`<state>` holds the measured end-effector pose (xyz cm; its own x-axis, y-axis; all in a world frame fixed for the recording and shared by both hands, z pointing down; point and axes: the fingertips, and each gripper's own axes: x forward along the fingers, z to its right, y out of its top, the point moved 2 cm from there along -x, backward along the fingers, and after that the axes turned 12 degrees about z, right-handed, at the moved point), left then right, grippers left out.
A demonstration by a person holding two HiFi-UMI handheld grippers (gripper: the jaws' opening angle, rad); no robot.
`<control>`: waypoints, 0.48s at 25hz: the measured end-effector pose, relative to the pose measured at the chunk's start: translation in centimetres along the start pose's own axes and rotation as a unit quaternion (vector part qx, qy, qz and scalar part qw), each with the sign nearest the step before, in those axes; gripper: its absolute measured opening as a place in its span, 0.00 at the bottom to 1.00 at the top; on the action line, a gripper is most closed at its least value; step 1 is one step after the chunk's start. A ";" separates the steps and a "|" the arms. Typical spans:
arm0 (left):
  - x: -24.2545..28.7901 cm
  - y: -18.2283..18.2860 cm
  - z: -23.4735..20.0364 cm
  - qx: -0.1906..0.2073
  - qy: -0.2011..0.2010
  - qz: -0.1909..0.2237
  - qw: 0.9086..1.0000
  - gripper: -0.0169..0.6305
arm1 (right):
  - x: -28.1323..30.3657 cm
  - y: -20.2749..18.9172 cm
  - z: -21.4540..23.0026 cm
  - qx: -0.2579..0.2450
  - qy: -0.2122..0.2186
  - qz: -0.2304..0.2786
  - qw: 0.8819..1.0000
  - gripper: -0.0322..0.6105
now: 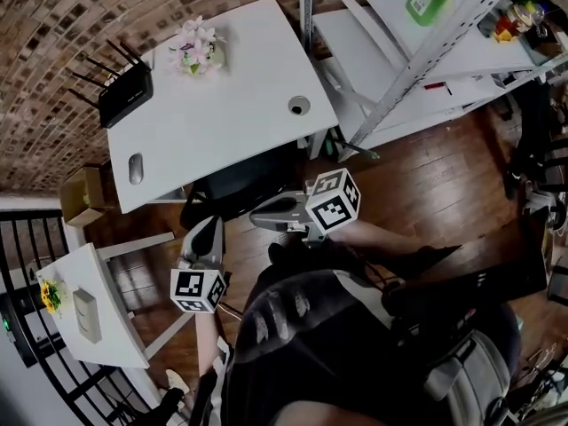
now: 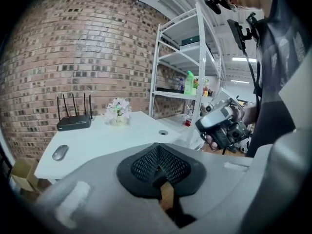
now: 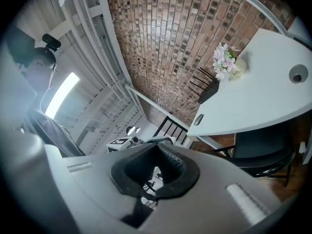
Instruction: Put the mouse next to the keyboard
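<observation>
- At the desk's left end in the head view, close to its near edge, the mouse lay flat, well apart from both grippers. No keyboard showed in any view.
- You could judge it light, rigid and smooth-shelled, so likely slippery. Best pinched across its narrow flanks at mid-length.
- Its long axis ran roughly along the desk's short left edge. Which end was the front: too small to tell.
- Your left gripper and right gripper were both closed, with nothing between the jaws.
</observation>
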<state>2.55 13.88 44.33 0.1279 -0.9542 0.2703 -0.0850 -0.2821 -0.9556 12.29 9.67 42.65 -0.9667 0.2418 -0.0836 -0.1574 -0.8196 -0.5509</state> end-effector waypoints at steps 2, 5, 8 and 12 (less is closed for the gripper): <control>-0.8 -0.6 0.2 -0.002 0.013 -0.011 1.000 0.03 | 0.2 -0.8 -0.7 -0.008 -0.003 0.000 1.000 0.05; -2.0 -1.1 0.5 -0.011 0.004 -0.003 1.000 0.03 | 0.5 -1.9 -1.6 -0.023 -0.013 0.002 1.000 0.05; -4.7 -2.2 0.7 -0.006 -0.012 -0.005 1.000 0.03 | 2.0 -3.5 -2.9 -0.019 -0.021 0.017 0.999 0.05; -10.1 -4.8 -0.5 -0.033 0.004 -0.008 0.999 0.03 | 5.7 -7.6 -6.4 -0.017 -0.015 0.016 1.000 0.05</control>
<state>1.16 24.79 46.29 0.1227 -0.9502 0.2866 -0.1488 -0.3031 -0.9413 9.27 20.63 41.03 -0.9767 0.2001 -0.0771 -0.1202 -0.8085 -0.5761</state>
